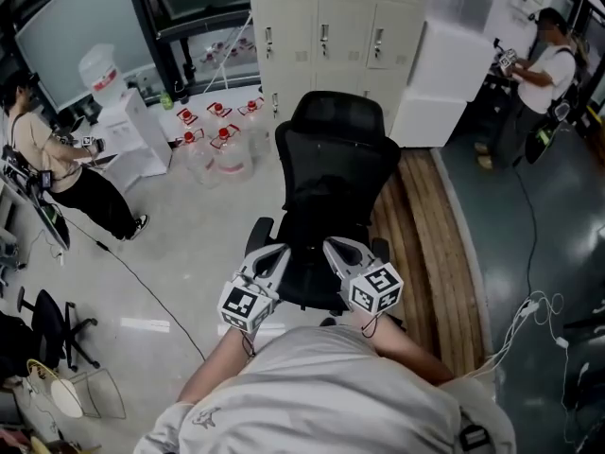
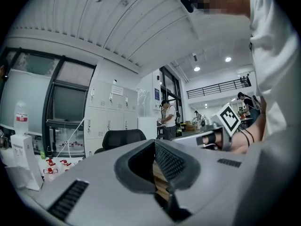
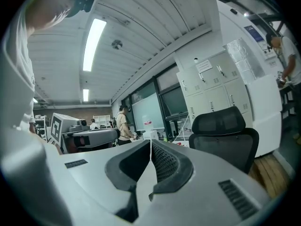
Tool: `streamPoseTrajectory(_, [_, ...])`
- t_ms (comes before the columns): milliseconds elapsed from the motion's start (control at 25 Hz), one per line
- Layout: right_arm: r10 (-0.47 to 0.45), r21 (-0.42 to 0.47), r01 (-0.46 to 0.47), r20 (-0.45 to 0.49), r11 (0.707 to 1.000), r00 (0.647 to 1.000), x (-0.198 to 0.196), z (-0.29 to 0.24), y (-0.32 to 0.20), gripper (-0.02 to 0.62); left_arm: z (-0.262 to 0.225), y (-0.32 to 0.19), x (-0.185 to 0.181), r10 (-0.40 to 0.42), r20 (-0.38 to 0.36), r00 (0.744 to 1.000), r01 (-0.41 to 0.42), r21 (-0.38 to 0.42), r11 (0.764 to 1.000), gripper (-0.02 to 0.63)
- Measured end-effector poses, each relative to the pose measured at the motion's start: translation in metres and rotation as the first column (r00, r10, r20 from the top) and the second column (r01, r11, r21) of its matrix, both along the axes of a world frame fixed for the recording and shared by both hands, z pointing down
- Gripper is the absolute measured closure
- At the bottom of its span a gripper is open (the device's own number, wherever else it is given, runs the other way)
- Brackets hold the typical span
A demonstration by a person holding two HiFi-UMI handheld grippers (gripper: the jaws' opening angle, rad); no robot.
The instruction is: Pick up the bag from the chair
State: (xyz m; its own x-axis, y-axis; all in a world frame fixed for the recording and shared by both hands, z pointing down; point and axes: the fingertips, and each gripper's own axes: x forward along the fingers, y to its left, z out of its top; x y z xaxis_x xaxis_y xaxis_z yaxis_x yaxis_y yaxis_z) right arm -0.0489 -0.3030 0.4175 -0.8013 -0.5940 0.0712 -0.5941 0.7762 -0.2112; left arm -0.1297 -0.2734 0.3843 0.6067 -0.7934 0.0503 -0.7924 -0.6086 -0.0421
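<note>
Holding both tongs closed at the front of the black chair (image 1: 340, 149)

The left tongs (image 1: 272, 255) and the right tongs (image 1: 342, 251) hover side by side at the front edge of the chair's seat — each pair is pressed together tip to tip, with nothing between. The seat is black on black — I cannot tell whether the bag lies there.

Place: a lab-like office hall.
Storage: a row of pale lockers (image 1: 321, 36) along the wall.
Seating: a black office chair (image 1: 336, 187) on the grey floor (image 1: 189, 244).
Supplies: big water jugs (image 1: 217, 145) grouped on the floor.
People: person in beige (image 1: 57, 159) and person in white (image 1: 544, 69), both standing.
Ceiling: long strip light (image 3: 93, 44).
</note>
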Motion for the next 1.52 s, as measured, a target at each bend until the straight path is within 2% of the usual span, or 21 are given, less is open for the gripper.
streamPoseTrajectory(280, [0.016, -0.052, -0.014, 0.030, 0.999, 0.999, 0.039, 0.018, -0.061, 0.560, 0.014, -0.051, 0.026, -0.007, 0.003, 1.000, 0.007, -0.015, 1.000, 0.599])
streamPoseTrajectory(680, [0.032, -0.201, -0.015, 0.085, 0.979, 0.996, 0.042, 0.068, -0.102, 0.560, 0.041, -0.098, 0.017, -0.010, 0.009, 1.000, 0.011, -0.083, 0.997, 0.598])
streamPoseTrajectory(1080, [0.145, -0.307, -0.097, 0.139, 0.947, 0.980, 0.023, 0.096, -0.140, 0.558, 0.058, -0.156, 0.003, 0.129, 0.020, 0.991, -0.125, -0.139, 0.982, 0.599])
streamPoseTrajectory(1200, [0.191, -0.351, -0.128, 0.150, 0.928, 0.970, 0.019, 0.109, -0.151, 0.555, 0.065, -0.170, -0.002, 0.176, 0.024, 0.984, -0.170, -0.162, 0.972, 0.598])
streamPoseTrajectory(1320, [0.230, -0.398, -0.142, 0.182, 0.906, 0.956, 0.016, 0.120, -0.164, 0.511, 0.073, -0.187, -0.006, 0.210, 0.015, 0.977, -0.204, -0.181, 0.962, 0.600])
streamPoseTrajectory(1520, [0.296, -0.466, -0.164, 0.225, 0.869, 0.928, 0.010, 0.143, -0.185, 0.483, 0.092, -0.208, -0.011, 0.266, 0.010, 0.964, -0.258, -0.212, 0.943, 0.599])
